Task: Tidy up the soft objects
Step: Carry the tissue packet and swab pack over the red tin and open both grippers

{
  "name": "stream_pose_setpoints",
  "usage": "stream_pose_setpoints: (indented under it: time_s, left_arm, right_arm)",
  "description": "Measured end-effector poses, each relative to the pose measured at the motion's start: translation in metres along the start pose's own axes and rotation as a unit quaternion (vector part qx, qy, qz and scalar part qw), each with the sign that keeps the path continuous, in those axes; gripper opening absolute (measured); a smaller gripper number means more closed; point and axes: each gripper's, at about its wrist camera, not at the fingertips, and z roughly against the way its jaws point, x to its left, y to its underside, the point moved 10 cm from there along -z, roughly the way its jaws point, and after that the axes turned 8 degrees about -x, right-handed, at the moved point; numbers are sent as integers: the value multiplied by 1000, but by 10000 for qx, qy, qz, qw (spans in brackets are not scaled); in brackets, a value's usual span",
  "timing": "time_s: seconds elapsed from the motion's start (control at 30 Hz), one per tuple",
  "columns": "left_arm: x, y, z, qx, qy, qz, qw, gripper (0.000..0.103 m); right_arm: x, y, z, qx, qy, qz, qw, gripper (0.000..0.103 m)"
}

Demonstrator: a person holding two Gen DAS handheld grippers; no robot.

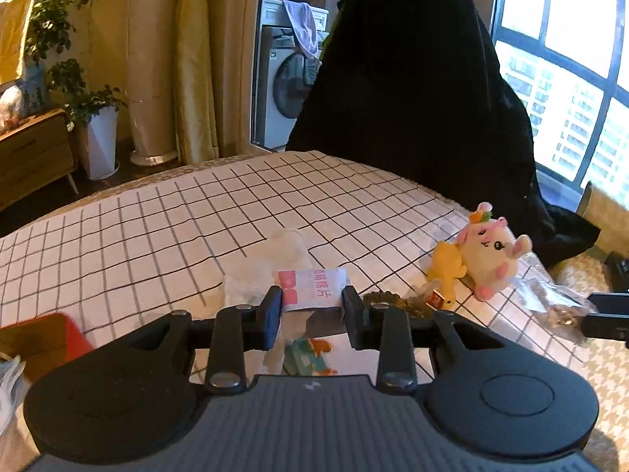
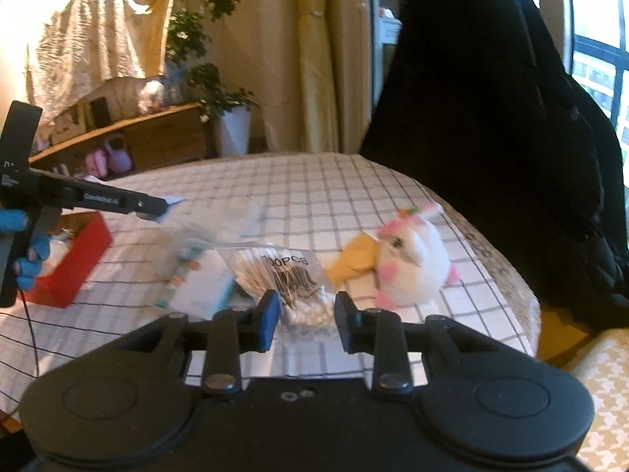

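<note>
Fluffy round plush toy (image 1: 491, 253) on checked tablecloth (image 1: 177, 216), crinkly clear bag of cotton swabs (image 2: 283, 271), left gripper (image 1: 312, 306) spread around a flat white packet (image 1: 314, 287), right gripper (image 2: 306, 314) spread, level above the bag.

- Left wrist view: low over checked tablecloth (image 1: 177, 212), looking forward along own fingers toward washing machine (image 1: 289, 86).
- Right wrist view: similar low height, close, facing potted plant (image 2: 232, 118).
- Shared: white plush (image 1: 491, 251) (image 2: 412, 267), tablecloth.
</note>
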Motion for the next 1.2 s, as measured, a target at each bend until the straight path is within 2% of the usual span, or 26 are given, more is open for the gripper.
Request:
stream_pose_setpoints:
  time_s: [0.63,0.93,1.2]
  left_arm:
    - [66,16,108,-129,-617,152,9979,32]
    - [108,27,135,-93,-913,319,9953,32]
    - [152,41,149,-5,-1194,448,9918,32]
  right_arm:
    - [135,-36,-2,-238,-1031,561,9928,30]
    - [192,-49,-18,-201,-1379,748,9874,30]
    - [238,-52,-46,92,-1529,930,9838,30]
